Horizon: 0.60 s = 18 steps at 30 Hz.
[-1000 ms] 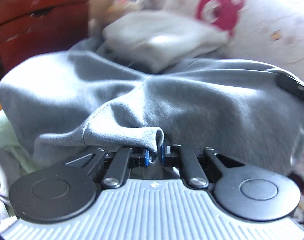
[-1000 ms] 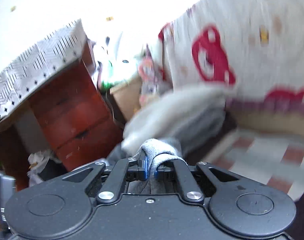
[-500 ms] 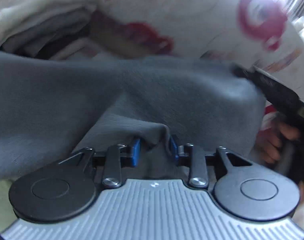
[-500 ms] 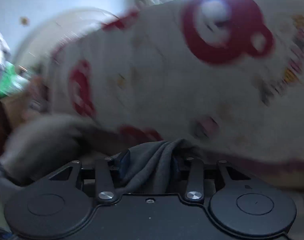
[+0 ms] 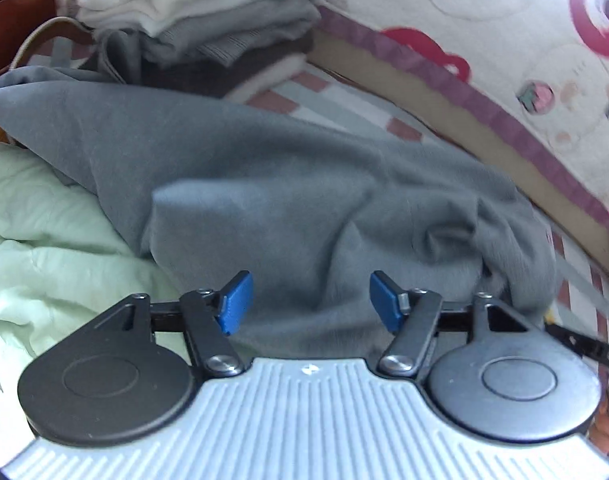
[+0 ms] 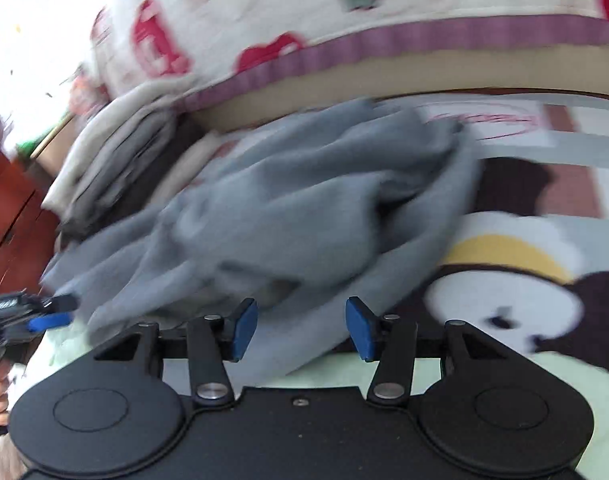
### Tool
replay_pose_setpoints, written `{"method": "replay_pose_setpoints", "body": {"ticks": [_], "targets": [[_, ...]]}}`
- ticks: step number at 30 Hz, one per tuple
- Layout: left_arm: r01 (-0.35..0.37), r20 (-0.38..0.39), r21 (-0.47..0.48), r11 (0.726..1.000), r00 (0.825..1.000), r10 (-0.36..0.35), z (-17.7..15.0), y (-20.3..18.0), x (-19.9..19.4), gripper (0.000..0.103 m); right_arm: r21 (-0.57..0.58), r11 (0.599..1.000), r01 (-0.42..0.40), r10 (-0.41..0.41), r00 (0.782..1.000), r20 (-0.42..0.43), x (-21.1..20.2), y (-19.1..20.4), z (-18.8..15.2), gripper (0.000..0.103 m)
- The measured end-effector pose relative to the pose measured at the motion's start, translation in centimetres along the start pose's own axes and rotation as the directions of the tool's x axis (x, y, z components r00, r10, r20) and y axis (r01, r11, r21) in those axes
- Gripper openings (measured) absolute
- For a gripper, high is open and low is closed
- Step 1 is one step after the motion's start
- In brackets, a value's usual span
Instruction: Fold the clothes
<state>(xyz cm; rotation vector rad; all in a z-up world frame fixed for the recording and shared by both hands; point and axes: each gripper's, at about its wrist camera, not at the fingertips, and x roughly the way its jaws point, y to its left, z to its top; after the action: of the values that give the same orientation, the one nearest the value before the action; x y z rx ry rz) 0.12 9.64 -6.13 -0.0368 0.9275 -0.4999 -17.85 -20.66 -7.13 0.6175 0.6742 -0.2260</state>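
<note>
Downward both opening claws (image 5: 310,302) (image 6: 301,328) tilt over sweatshirt (image 5: 288,184).

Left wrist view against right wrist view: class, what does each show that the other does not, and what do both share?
Only the left wrist view shows the left gripper head-on, jaws opening, nothing gripped. Only the right wrist view shows the right gripper head-on, jaws opening, and the cartoon penguin print. Both show the grey garment lying loose, the folded stack, the pale green quilt and the patterned cover.
</note>
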Motion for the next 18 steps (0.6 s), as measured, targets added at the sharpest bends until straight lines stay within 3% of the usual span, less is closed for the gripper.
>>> {"method": "replay_pose_setpoints", "body": {"ticks": [3,5,8,12,15,18], "targets": [[-0.041,0.026,0.123,0.992,0.999,0.038,-2.0,-1.0,1.5,0.072,-0.174,0.985,-0.010,0.003,0.999,-0.040,2.5,3.3,-0.5,0.054],[-0.081,0.024,0.207,0.975,0.997,0.078,-3.2,-2.0,2.5,0.072,-0.296,0.954,0.043,-0.056,0.998,-0.034,4.1,5.4,-0.7,0.055],[-0.079,0.055,0.310,0.947,0.996,0.065,-4.3,-3.3,2.6,0.072,-0.387,0.917,0.094,-0.111,0.994,-0.021,6.0,7.1,-0.8,0.062],[-0.103,0.075,0.407,0.907,0.994,0.079,-4.7,-4.2,2.9,0.075,-0.358,0.923,0.143,-0.158,0.987,-0.014,8.7,6.7,-0.8,0.063],[-0.057,0.036,0.380,0.923,0.998,0.047,-4.0,-3.5,2.8,0.075,-0.234,0.952,0.198,-0.208,0.978,-0.017,10.3,5.5,-0.7,0.063],[-0.024,0.022,0.334,0.942,1.000,0.018,-3.1,-2.3,3.4,0.077,-0.057,0.986,0.157,-0.158,0.987,-0.025,11.0,3.7,-0.2,0.065]]}}
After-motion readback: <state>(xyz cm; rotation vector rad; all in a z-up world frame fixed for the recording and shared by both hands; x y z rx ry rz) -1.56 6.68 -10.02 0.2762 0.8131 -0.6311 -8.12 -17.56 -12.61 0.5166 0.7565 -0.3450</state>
